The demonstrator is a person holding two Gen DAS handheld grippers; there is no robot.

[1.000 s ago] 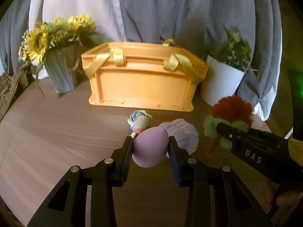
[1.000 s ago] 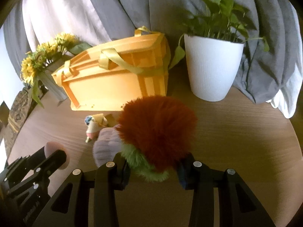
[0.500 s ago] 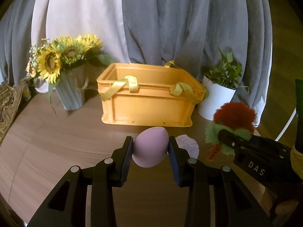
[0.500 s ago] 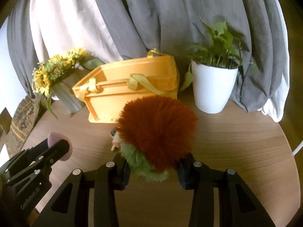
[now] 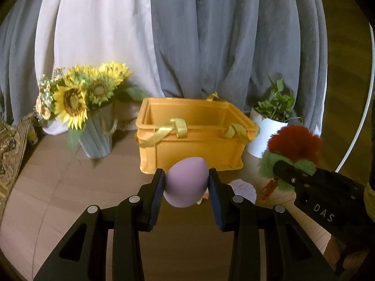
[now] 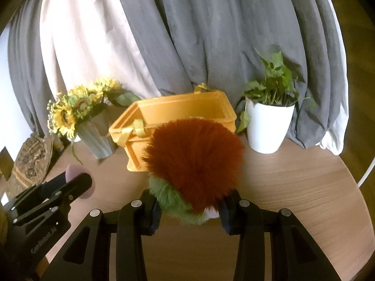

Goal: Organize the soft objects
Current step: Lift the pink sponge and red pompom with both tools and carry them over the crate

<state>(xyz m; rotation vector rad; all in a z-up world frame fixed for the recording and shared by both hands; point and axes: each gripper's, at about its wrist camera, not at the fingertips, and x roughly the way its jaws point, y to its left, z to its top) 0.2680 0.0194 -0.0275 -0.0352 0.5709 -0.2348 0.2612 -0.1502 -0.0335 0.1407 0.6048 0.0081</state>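
The left gripper (image 5: 185, 188) is clamping a pink egg-shaped sponge (image 5: 186, 182) between its pads, holding it above the tabletop (image 5: 58, 187) in front of the orange crate (image 5: 192, 138). The right gripper (image 6: 189, 207) is gripping a fluffy red-and-green plush (image 6: 195, 161) on both sides, also lifted in front of the crate, nearer its right end. On the tabletop just in front of the crate, a pale ribbed soft piece (image 5: 242, 187) is lying, partly hidden behind the left gripper. The crate is standing open, yellow ribbon handles (image 5: 168, 131) draped over its near rim. To the crate's left is a vase of sunflowers (image 5: 82, 107); to its right a white potted plant (image 6: 269, 121). Grey and white curtains (image 5: 211, 35) are hanging behind the crate.
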